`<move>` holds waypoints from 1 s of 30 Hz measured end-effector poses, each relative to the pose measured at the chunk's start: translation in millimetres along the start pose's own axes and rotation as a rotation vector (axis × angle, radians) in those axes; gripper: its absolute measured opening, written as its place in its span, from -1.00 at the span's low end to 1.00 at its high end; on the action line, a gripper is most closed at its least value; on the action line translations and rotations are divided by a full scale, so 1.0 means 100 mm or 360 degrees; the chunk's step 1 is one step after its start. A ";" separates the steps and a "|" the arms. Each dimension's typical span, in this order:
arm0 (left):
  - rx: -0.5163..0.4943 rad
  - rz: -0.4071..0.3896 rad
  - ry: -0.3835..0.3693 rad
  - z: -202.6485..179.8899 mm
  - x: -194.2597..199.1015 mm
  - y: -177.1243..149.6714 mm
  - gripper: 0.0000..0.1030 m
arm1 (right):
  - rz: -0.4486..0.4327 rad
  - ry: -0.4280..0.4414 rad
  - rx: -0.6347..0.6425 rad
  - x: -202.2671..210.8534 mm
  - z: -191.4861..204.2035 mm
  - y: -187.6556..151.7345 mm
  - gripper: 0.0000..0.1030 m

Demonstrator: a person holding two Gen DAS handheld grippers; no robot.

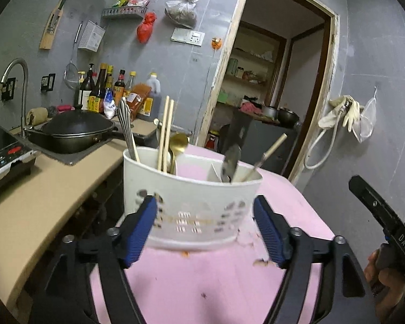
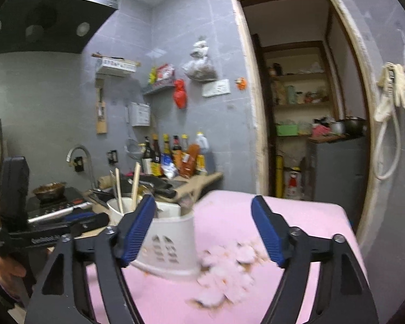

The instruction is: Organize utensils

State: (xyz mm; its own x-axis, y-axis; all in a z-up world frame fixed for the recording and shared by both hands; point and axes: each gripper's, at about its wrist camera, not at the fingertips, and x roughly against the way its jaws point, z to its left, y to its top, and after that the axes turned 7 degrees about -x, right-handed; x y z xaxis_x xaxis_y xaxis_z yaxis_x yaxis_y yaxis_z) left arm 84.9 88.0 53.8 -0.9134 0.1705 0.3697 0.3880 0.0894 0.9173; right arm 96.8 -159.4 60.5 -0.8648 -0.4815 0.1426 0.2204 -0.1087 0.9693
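- We see the caddy, white with side slots, standing upright on the pink tabletop; we take the caddy as our landmark.
- Our left gripper faces the caddy, its blue fingers released and spread wide, one at each side of the caddy's front wall. We cannot tell whether the pads touch the wall.
- Our right gripper is also released, with nothing between its fingers; the caddy sits behind its left finger, and the gap looks onto bare tabletop right of the caddy.
- In the caddy's left compartment stand a silver handle, chopsticks and a gold spoon.
- In its right compartment a knife and a wooden-handled utensil lean.
- Crumbs lie on the tabletop right of the caddy's base.
- A wok sits well behind the caddy, to its left.
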 end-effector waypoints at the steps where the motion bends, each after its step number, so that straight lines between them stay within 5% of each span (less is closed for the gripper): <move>1: -0.0003 0.0001 0.0007 -0.03 0.03 -0.03 0.51 | 0.0008 -0.0028 -0.0008 0.05 -0.02 -0.03 0.53; 7: -0.0081 -0.0042 0.0134 -0.21 0.23 -0.21 0.71 | 0.0061 -0.0199 -0.0072 0.36 -0.16 -0.21 1.00; 16: -0.0116 -0.0076 0.0267 -0.30 0.40 -0.44 0.71 | 0.0086 -0.0494 -0.0032 0.69 -0.16 -0.45 1.00; 30: -0.0145 -0.0077 0.0309 -0.30 0.48 -0.58 0.71 | 0.0075 -0.0547 -0.0018 0.82 -0.11 -0.52 1.00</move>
State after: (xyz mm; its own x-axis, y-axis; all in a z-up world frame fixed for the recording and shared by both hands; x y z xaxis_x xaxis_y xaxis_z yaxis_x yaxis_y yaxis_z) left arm 15.0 61.6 22.7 -0.9408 -0.0247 0.3381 0.3382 0.0022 0.9411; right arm 19.8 -203.0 19.3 -0.9545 -0.1656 0.2480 0.2669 -0.1038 0.9581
